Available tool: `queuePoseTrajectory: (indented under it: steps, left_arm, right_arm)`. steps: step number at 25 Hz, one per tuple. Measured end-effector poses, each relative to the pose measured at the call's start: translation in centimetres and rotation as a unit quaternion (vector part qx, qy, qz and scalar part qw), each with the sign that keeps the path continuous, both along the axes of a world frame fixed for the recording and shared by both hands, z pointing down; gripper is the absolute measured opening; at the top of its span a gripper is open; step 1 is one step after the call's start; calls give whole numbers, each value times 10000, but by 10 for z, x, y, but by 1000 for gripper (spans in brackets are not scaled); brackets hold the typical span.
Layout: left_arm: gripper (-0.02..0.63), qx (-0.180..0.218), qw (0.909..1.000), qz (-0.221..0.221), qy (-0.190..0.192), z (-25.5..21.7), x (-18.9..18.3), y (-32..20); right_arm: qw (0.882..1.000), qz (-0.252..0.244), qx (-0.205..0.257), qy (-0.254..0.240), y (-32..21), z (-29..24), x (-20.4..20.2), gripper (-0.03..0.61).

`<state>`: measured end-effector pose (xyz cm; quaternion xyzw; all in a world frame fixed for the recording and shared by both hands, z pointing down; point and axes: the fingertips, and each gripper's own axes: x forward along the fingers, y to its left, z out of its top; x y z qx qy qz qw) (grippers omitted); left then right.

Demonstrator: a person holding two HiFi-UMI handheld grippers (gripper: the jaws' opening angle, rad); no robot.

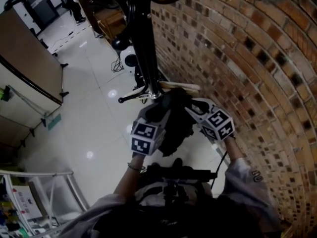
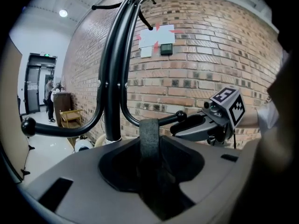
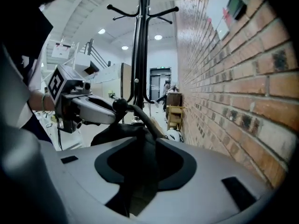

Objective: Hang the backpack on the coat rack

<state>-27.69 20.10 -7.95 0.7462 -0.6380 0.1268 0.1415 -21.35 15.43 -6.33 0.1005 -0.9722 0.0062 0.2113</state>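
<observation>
The black coat rack (image 1: 141, 38) stands close to the brick wall. The black backpack (image 1: 176, 125) hangs just below its base ring, between my two grippers. In the left gripper view a grey strap (image 2: 149, 132) is looped over a low hook arm (image 2: 169, 121) with a ball tip and runs down between the left jaws, which stand wide apart around it. My left gripper (image 1: 154, 114) is open. My right gripper (image 1: 194, 108) is open too, and dark backpack fabric (image 3: 140, 171) lies loosely in its gap. The two grippers face each other across the hook.
The brick wall (image 1: 257, 83) runs along the right, very near the right gripper. A wooden chair (image 2: 70, 117) and a white helmet-like object (image 3: 174, 135) sit by the rack's foot. A white wire rack (image 1: 49, 182) stands at lower left. A person (image 2: 49, 99) stands at a far doorway.
</observation>
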Motion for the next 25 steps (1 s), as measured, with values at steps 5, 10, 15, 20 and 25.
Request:
queuePoseTrajectory:
  steps: [5,10,15,20,25]
  left_arm:
    - [116,56,9996,246,155,-3,1,13]
    - [35,216,9990,370,131,-8,-2,25]
    - [2,421,9965,663,292,-16,1,46]
    - [0,476,9930,1056,252,-11,4,69]
    - [0,392,9879,1461,354,2,9,96]
  right_arm:
    - [9892,1010,-580,-895,9,-17,18,133]
    - [9729,1860,-661,-1205,25,-26,27,133]
    - [9271,2974,-945,-2078,50,-47,41,53]
    - [9053,3382,-1046,-2347,85,-46,41,9]
    - [8937,3674,-1063,-2344,120,-36,39,9]
